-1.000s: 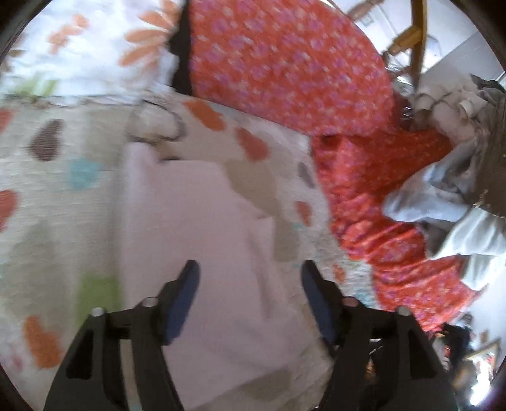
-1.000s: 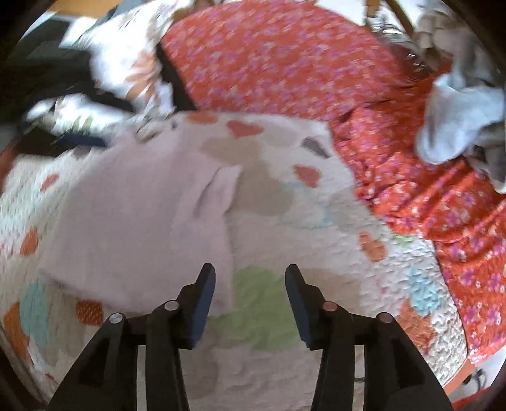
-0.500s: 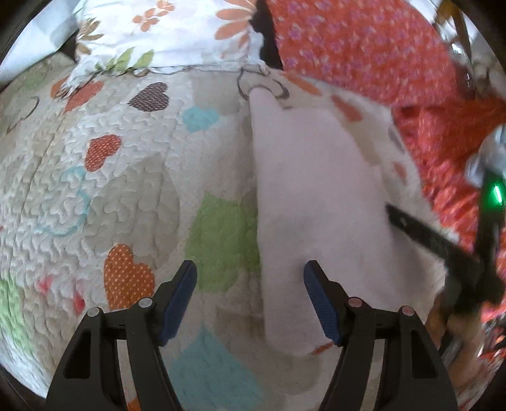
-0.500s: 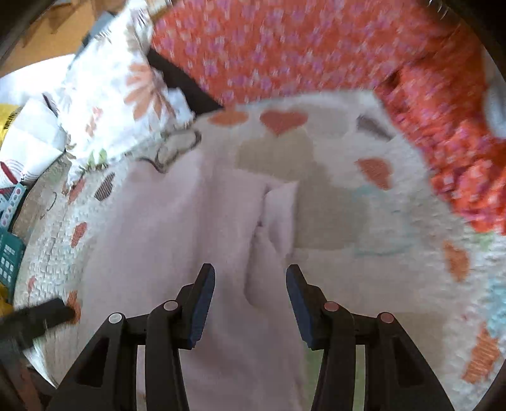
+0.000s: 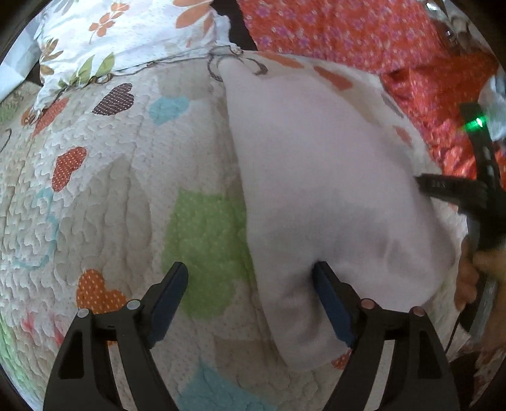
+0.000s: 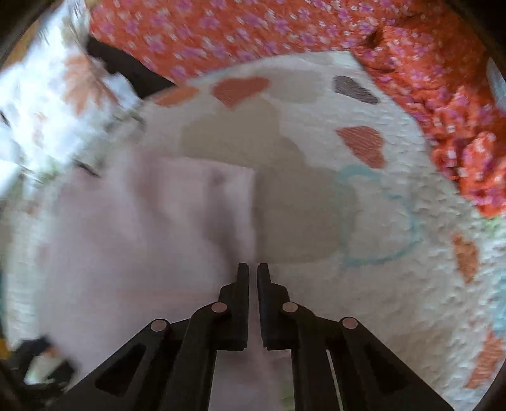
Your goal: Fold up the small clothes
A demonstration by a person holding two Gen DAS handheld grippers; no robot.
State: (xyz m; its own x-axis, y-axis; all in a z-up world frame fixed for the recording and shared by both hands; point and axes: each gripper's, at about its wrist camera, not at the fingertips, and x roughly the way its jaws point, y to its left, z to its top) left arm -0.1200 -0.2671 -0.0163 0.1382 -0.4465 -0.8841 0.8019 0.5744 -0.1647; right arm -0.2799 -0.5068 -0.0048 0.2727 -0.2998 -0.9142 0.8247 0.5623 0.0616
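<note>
A pale pink garment point(image 5: 316, 174) lies flat on a heart-patterned quilt point(image 5: 110, 189). My left gripper point(image 5: 249, 268) points down over its near left edge; the jaws are opening, the edge lies between them, and the right finger point(image 5: 329, 294) dents the cloth. In the right wrist view the pink garment point(image 6: 126, 237) fills the left half, one flap folded over. My right gripper point(image 6: 253, 268) is shut at its right edge, apparently pinching the cloth. The left wrist view shows the right gripper point(image 5: 423, 183) touching that same edge.
A white floral pillow point(image 5: 126, 31) lies at the back left and a red flowered blanket point(image 5: 348, 28) at the back and right. A person's hand point(image 5: 468, 275) holds the right gripper's handle. The quilt point(image 6: 363, 300) stretches bare to the right of the garment.
My left gripper has come down close over the garment's near left edge and its jaws have widened. My right gripper has shifted onto the garment's right edge and shut there.
</note>
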